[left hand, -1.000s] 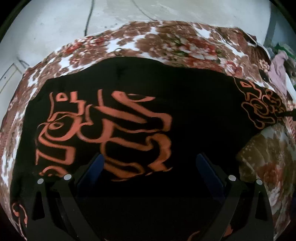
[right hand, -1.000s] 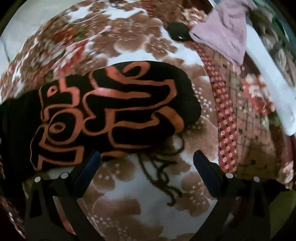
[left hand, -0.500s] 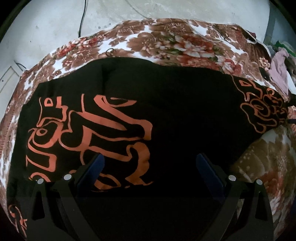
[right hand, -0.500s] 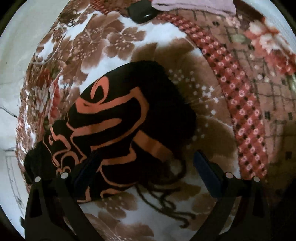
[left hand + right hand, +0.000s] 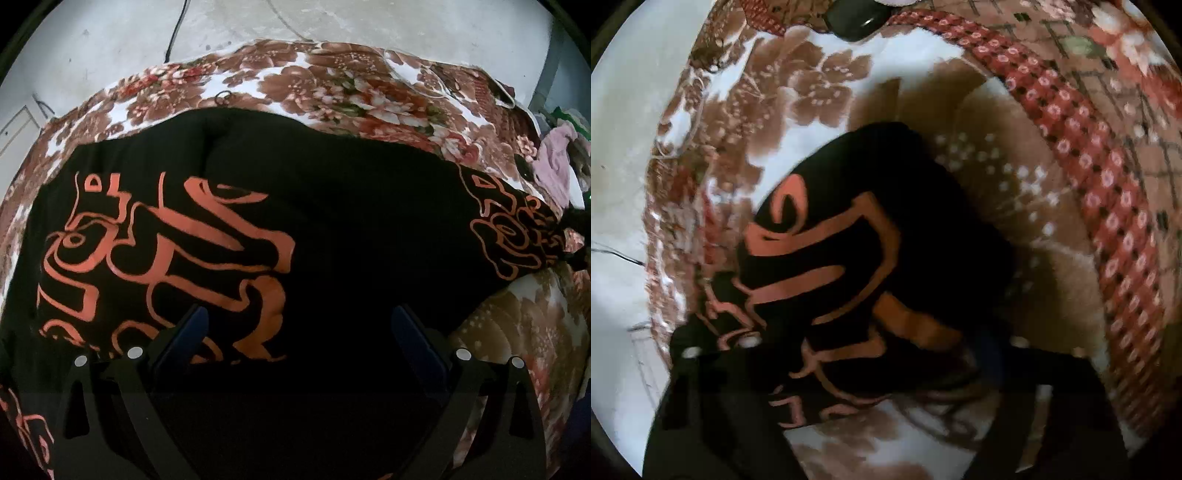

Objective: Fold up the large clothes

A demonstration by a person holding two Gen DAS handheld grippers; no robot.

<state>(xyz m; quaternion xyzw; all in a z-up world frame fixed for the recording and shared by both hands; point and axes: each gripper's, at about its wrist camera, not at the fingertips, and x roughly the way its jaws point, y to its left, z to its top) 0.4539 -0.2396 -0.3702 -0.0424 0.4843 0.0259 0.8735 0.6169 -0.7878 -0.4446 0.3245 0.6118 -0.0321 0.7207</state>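
Right gripper (image 5: 871,354) is a blurry mess; its fingers are closing around the end of the black garment (image 5: 332,229), but contact is hard to make out. Left gripper (image 5: 299,332) has its fingers wide apart, holding nothing, angled down over the garment spread across the floral blanket (image 5: 332,85).

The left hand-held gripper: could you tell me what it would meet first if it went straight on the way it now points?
Most likely the black garment: the left hand-held gripper, jaws open, points down at its plain middle on the floral blanket. Depth is unclear.
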